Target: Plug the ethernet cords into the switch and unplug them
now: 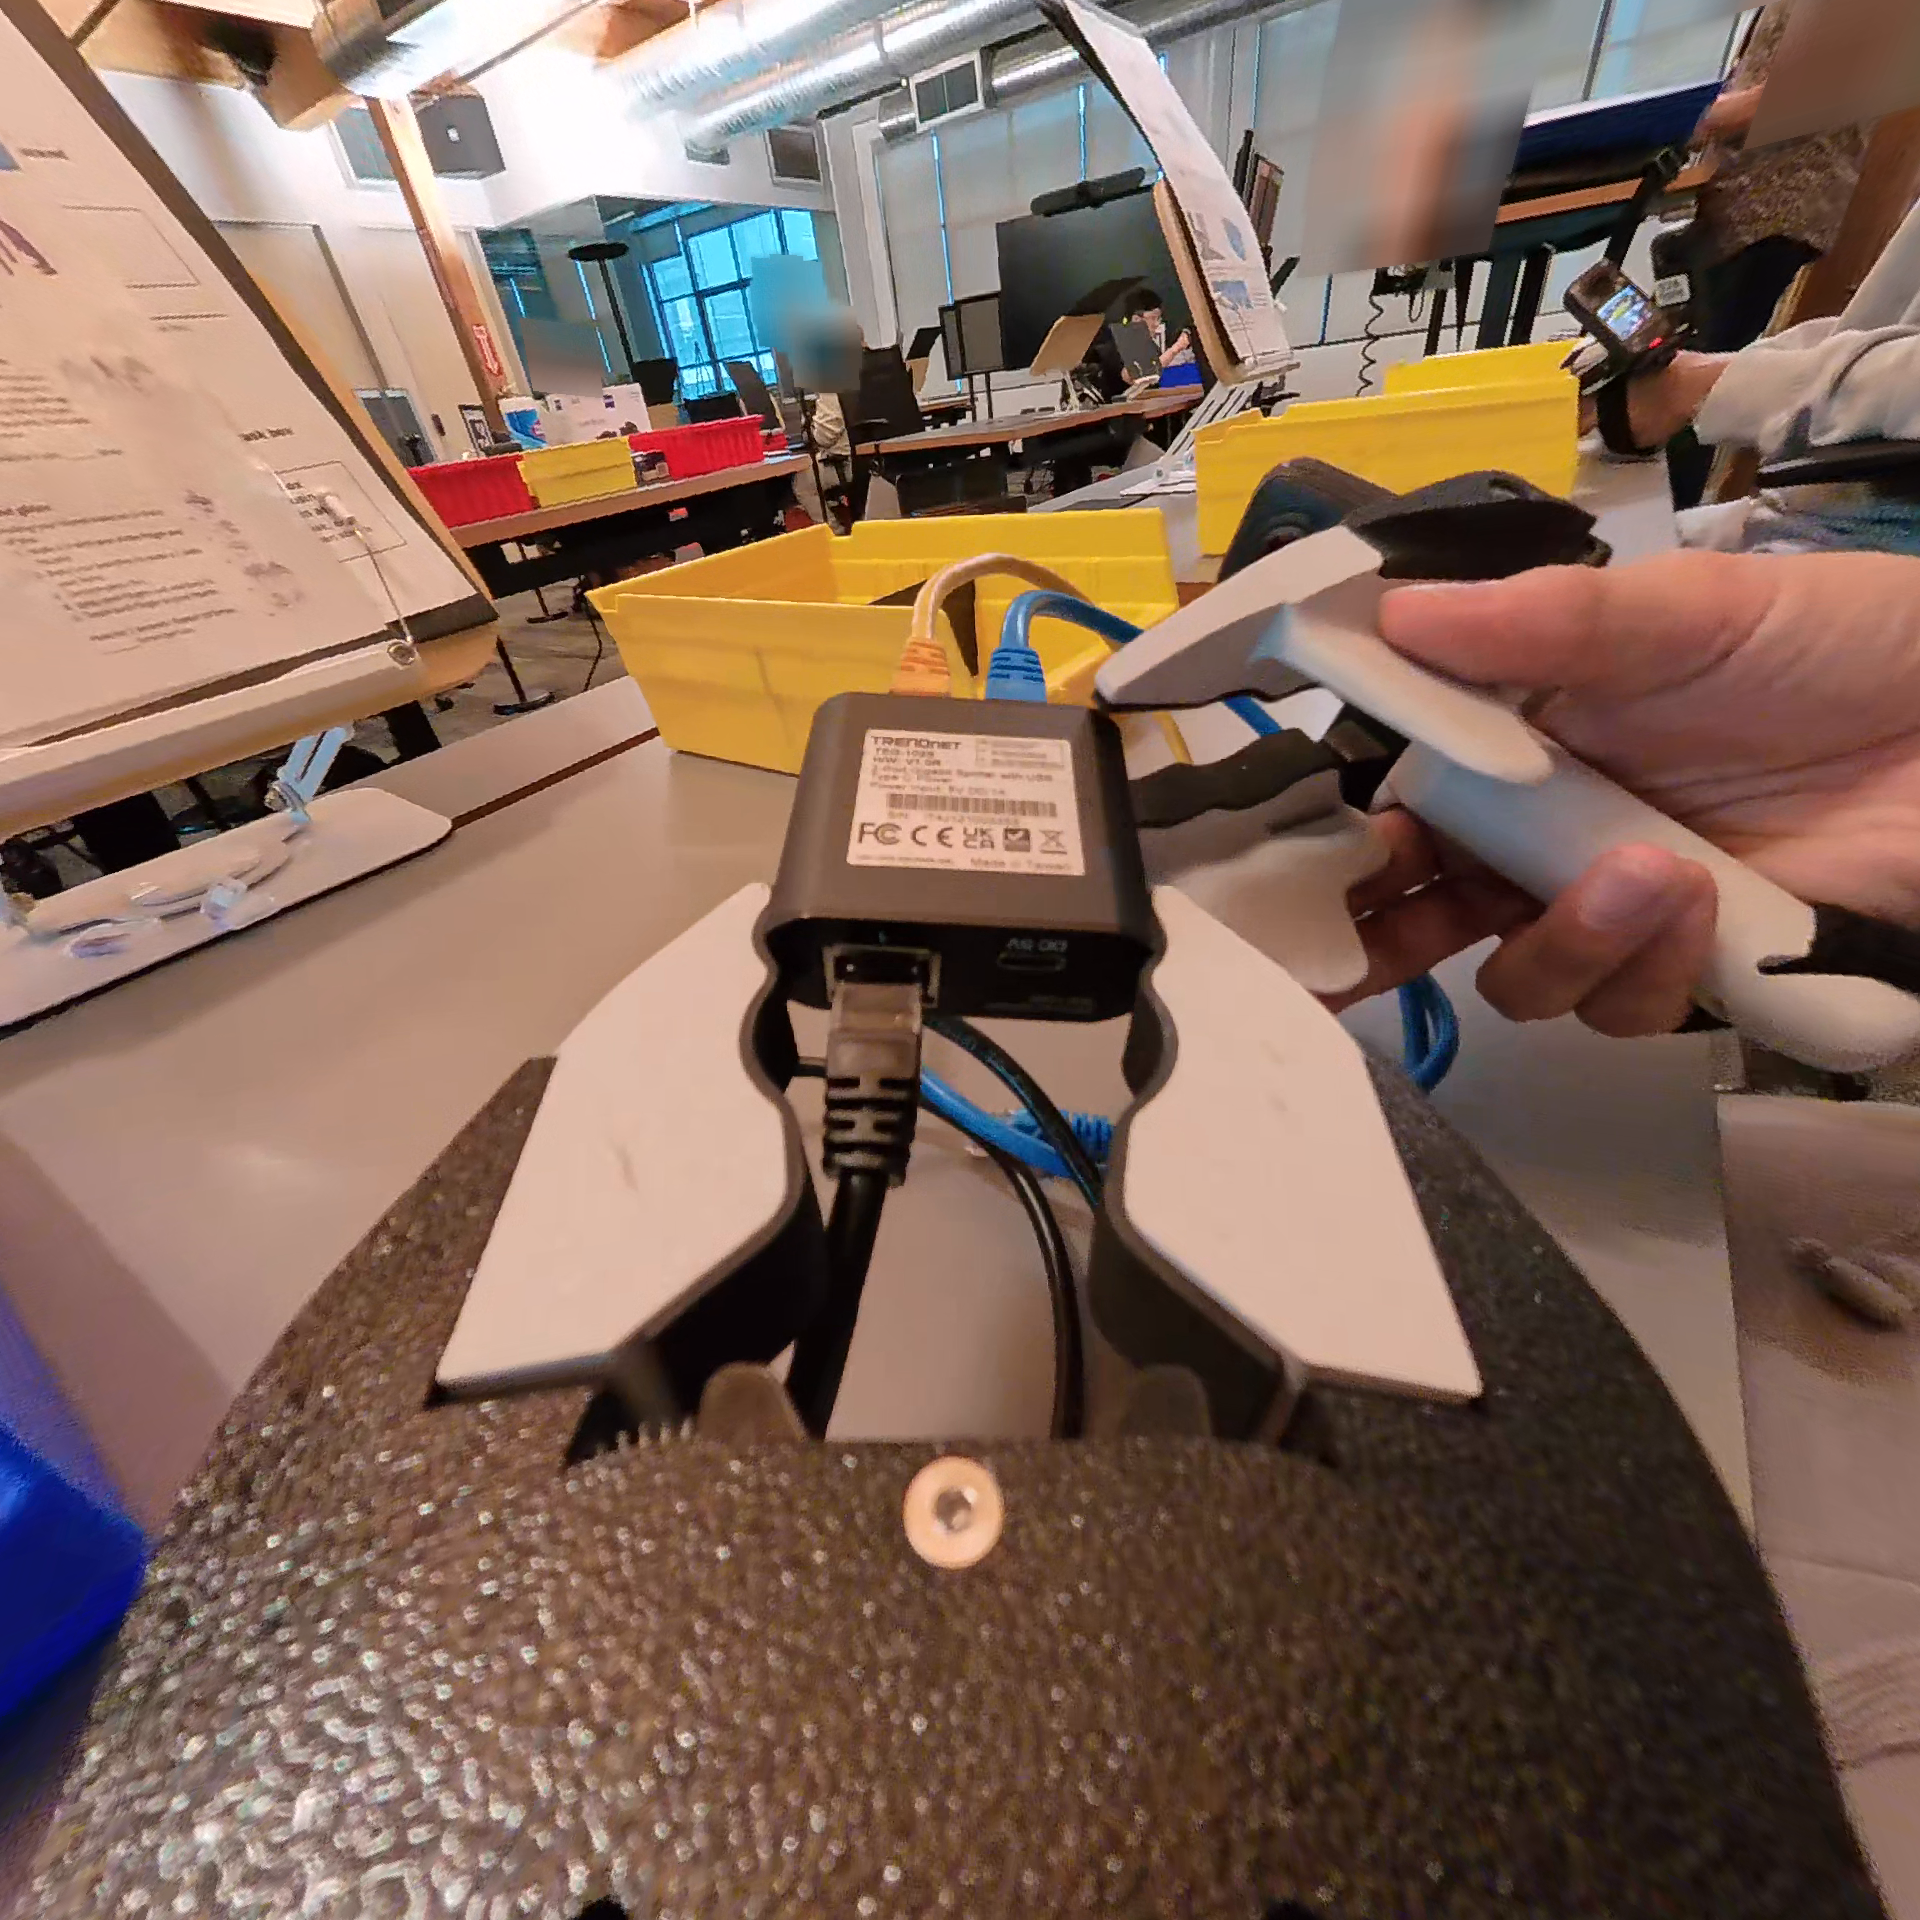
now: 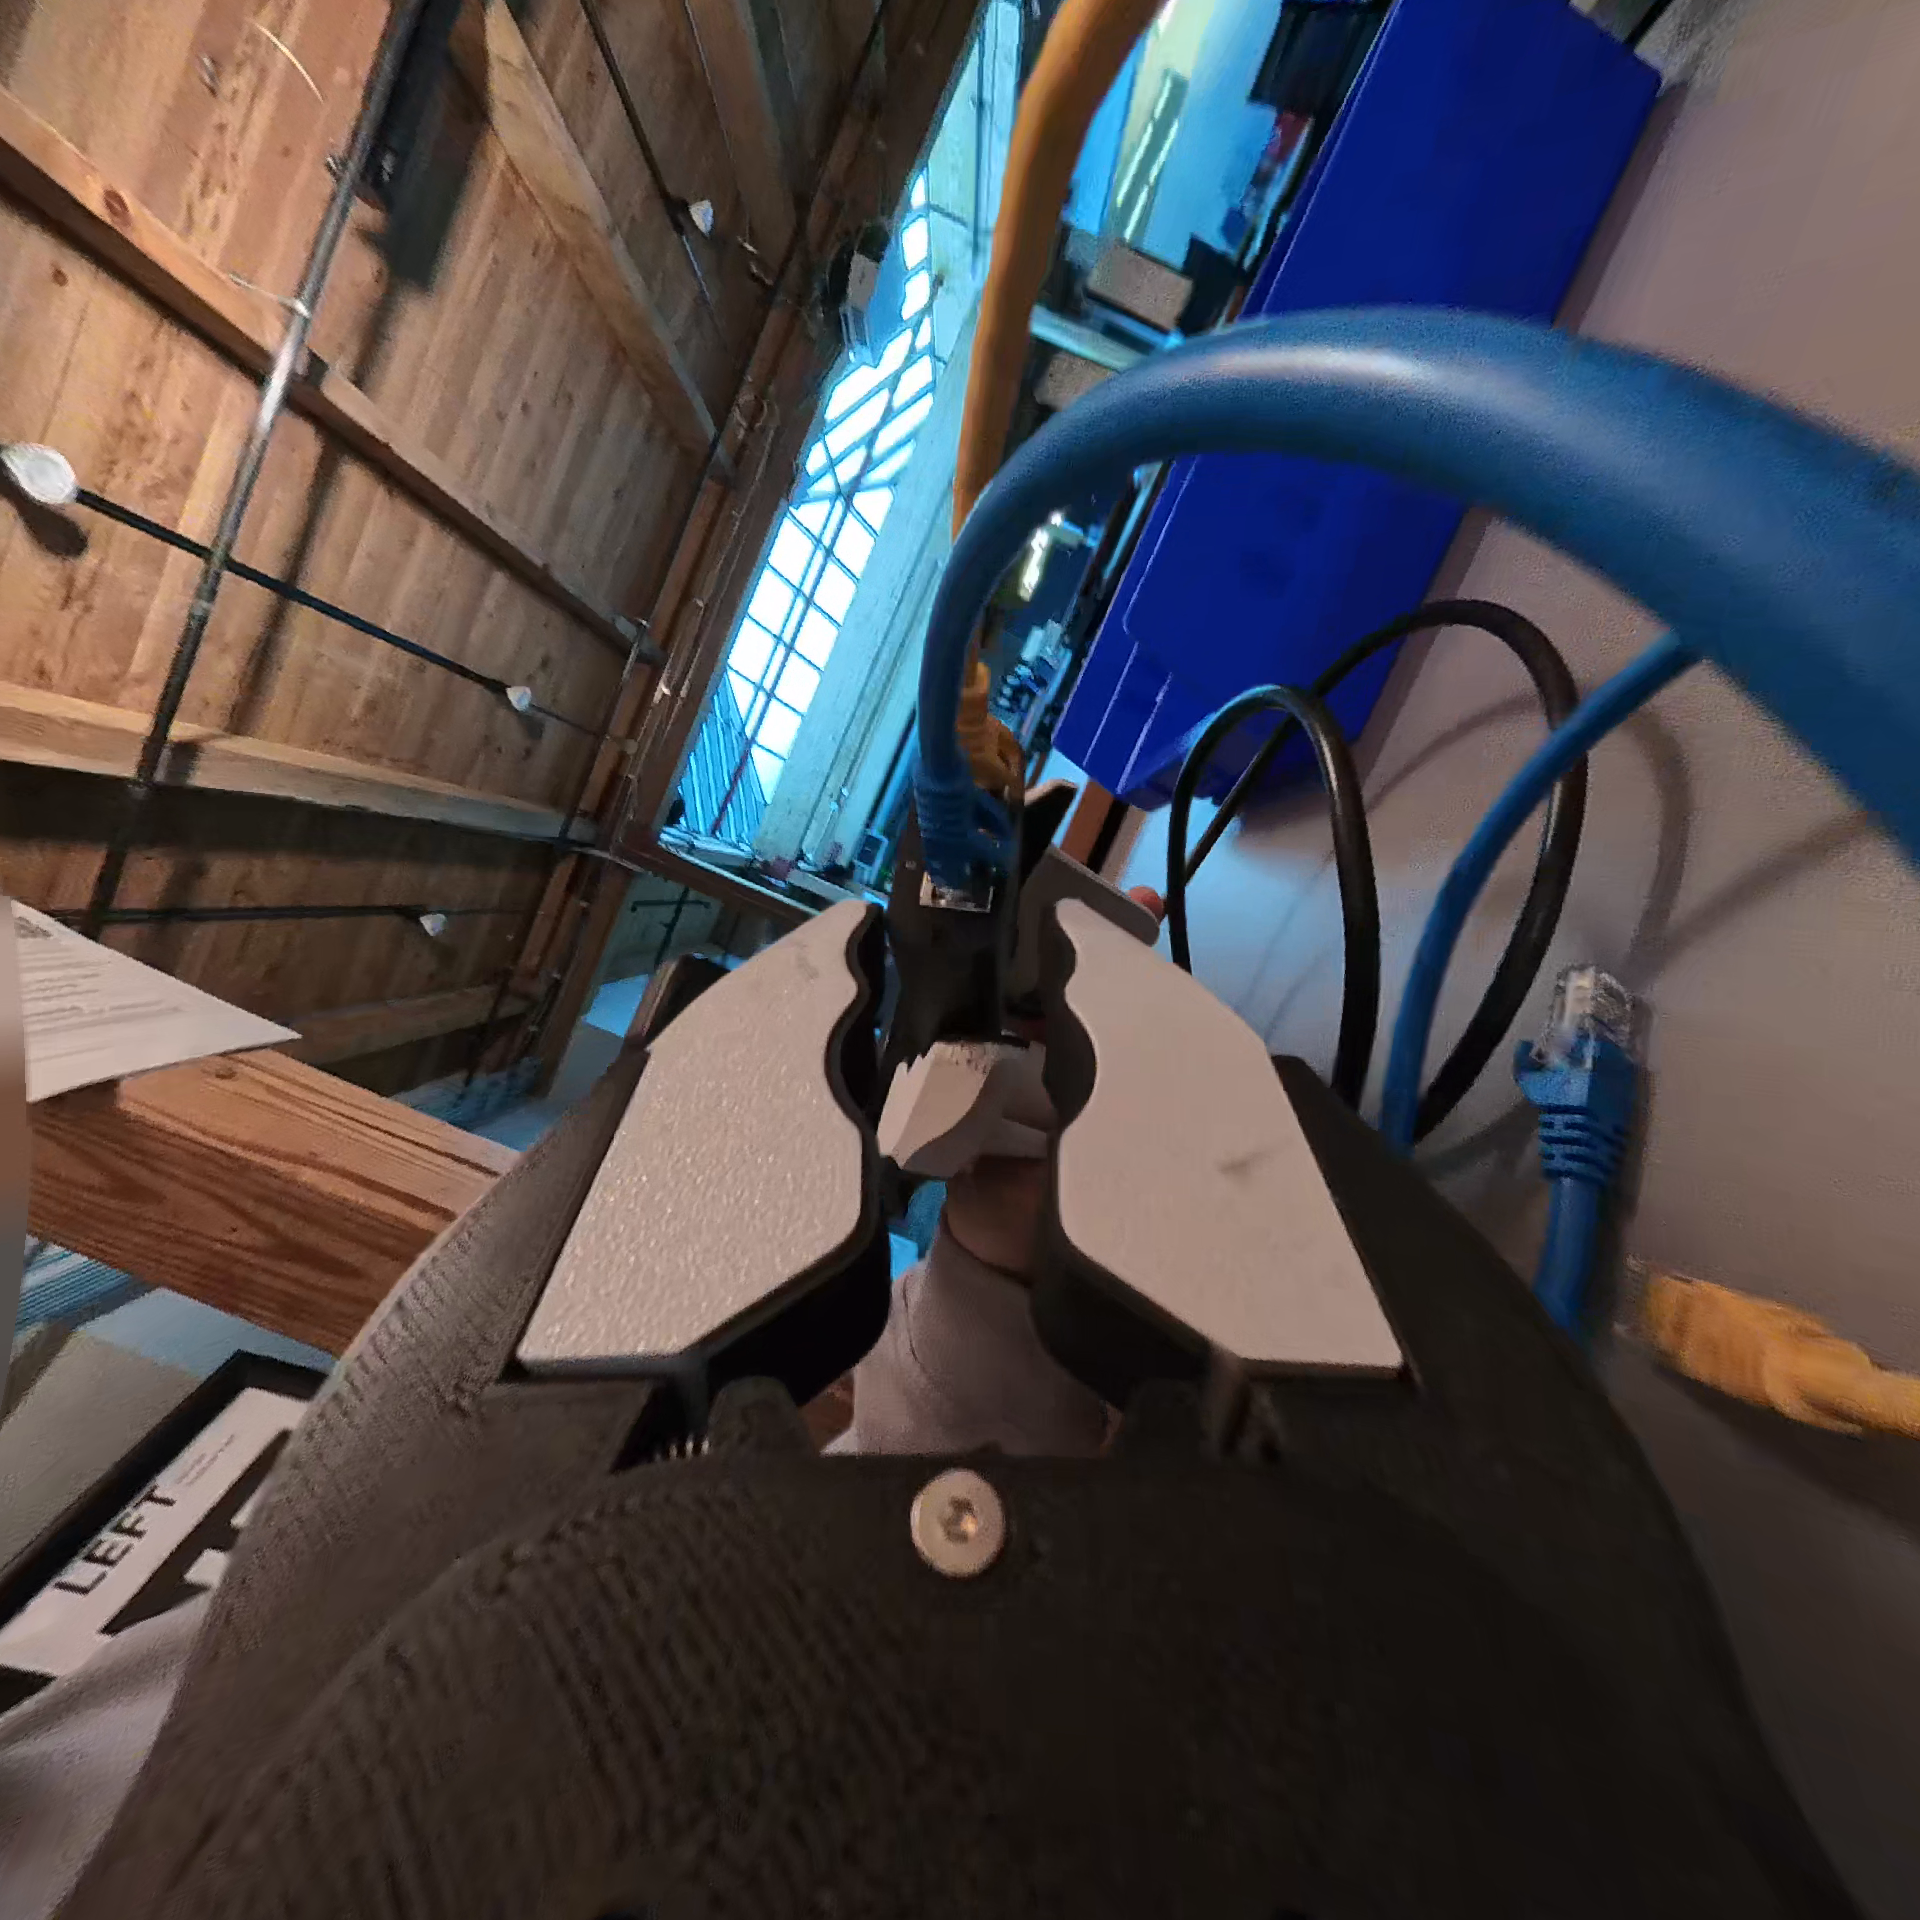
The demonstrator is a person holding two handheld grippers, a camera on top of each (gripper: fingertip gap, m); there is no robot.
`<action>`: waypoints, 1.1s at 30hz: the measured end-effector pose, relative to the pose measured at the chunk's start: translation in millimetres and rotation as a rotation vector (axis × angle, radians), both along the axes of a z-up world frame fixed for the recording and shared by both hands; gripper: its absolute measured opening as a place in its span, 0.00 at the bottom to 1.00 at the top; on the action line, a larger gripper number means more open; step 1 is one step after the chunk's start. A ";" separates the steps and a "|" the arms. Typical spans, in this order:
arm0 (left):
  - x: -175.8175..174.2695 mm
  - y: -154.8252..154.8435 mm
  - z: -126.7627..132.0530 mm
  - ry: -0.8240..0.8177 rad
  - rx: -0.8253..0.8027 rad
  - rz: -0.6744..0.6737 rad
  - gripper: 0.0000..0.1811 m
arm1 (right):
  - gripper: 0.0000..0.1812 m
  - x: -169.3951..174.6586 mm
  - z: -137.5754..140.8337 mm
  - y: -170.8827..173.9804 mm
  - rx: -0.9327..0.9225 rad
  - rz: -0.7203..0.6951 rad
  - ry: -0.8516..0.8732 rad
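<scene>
Three cords sit in the switch [image 1: 961, 821]: a black cord [image 1: 871, 1081] in the near port, and an orange cord [image 1: 923, 660] and a blue cord [image 1: 1013, 670] in the two ports on its far side. So the plugging looks done, or nearly so, and the unplugging seems yet to come; a loose blue plug [image 2: 1574, 1081] lies on the desk [image 1: 312, 1039], and I cannot tell whether it belongs to the task.

The left claw [image 1: 961, 966] is closed on the switch, one finger against each side of its near end, holding it above the desk, well in from the far edge where a yellow bin [image 1: 748, 655] stands.

The right claw [image 2: 961, 997] is held sideways just beyond the switch's far right corner. Its jaws stand a narrow gap apart and grip nothing. In its own view the switch's edge and the blue plug lie just past the tips.
</scene>
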State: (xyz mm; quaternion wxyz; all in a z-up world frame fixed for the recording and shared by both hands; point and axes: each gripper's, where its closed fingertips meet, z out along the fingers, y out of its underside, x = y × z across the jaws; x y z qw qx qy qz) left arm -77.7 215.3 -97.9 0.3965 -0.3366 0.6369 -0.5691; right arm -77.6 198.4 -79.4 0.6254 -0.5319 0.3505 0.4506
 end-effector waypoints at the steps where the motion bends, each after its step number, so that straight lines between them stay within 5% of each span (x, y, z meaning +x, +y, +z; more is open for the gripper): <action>1: 0.3 -0.8 -0.6 0.000 0.009 0.001 0.34 | 0.14 1.6 1.2 0.2 0.019 -0.015 0.018; 19: 4.5 -5.2 -3.6 0.006 0.050 0.036 0.34 | 0.08 17.1 -1.0 -2.8 0.059 -0.197 0.097; 33: 6.0 -7.2 -5.9 0.009 0.074 0.047 0.34 | 0.08 14.3 -3.0 -1.6 0.074 -0.192 0.053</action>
